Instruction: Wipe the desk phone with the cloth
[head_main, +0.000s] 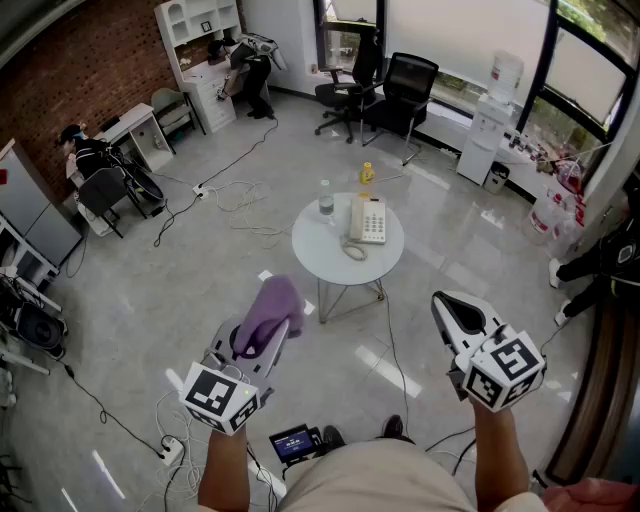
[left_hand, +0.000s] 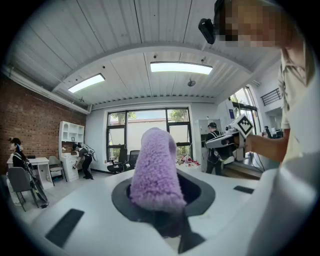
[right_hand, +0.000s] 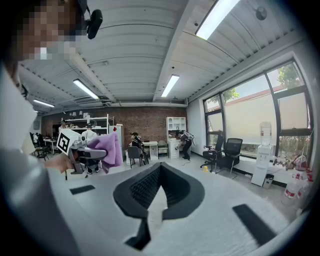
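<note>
The left gripper (head_main: 262, 340) is clamped on the purple cloth (head_main: 270, 308), which buries its pads. Well ahead, a clear bottle (head_main: 326, 201), its contents unreadable, stands beside the desk phone (head_main: 368, 218) on a round white table (head_main: 320, 250). The right gripper (head_main: 456, 308) is closed and empty above the grey floor (head_main: 200, 260).

Open-plan office, brick wall (head_main: 100, 60), black swivel chairs (head_main: 405, 90), white desks (head_main: 140, 130), shelf unit (head_main: 198, 22), water dispenser (head_main: 497, 110), strip ceiling lights (left_hand: 180, 67), desk phone (head_main: 371, 218) on round table (head_main: 315, 248)

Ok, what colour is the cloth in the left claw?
Light purple; the cloth shows best in the left gripper view.
</note>
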